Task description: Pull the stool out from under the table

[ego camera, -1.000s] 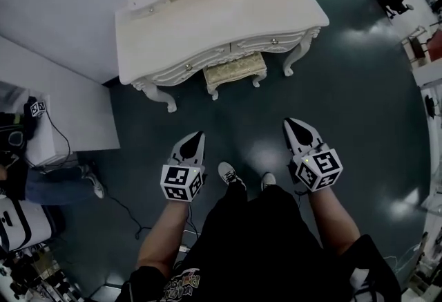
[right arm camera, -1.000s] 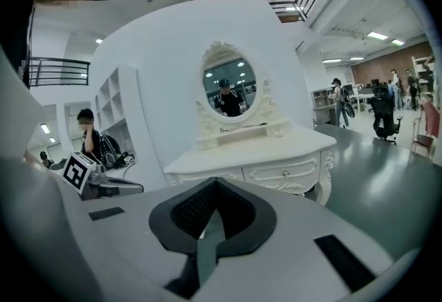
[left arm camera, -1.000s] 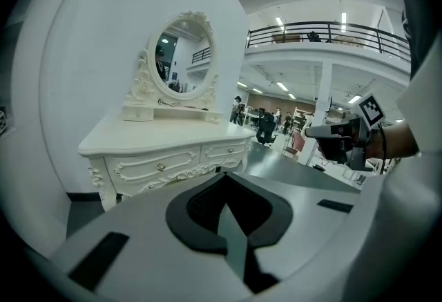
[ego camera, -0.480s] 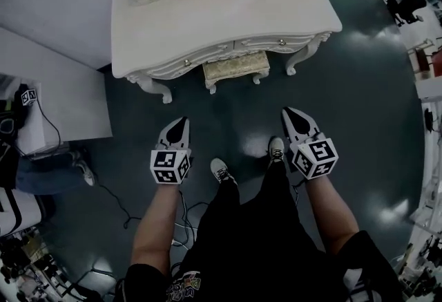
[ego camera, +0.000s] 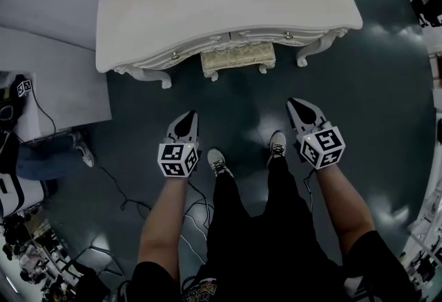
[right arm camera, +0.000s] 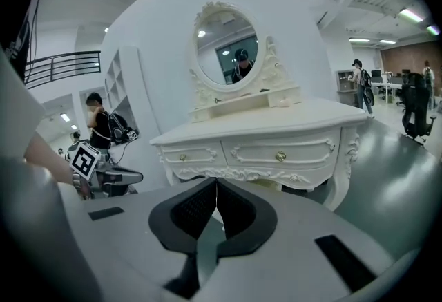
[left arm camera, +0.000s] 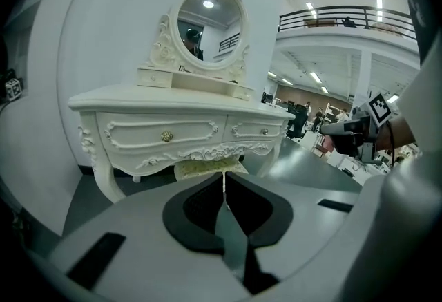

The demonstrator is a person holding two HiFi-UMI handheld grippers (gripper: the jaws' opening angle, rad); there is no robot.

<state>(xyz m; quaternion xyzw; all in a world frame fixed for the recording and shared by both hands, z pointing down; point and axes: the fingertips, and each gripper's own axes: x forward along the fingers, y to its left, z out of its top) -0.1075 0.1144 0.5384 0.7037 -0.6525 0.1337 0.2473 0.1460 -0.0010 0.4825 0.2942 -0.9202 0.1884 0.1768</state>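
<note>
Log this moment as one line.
cream cushioned stool: under white dressing table | left gripper: shut, empty | right gripper: shut, empty

Head view's pretty dim overall. The dark floor (ego camera: pixel 359 107) picks up hazy glare patches from overhead lights, mostly on the right. The white table (ego camera: pixel 228 3) is bright, nearly washed out, with deep shadow underneath. Corners go black and the edges bend, fisheye style. Both gripper views are brighter: ceiling strip lights (left arm camera: pixel 379 7) glow far right, and a lamp glints in the mirror (left arm camera: pixel 210 24). Up close, the left gripper (left arm camera: pixel 224 180) and right gripper (right arm camera: pixel 216 186) look soft and out of focus.
</note>
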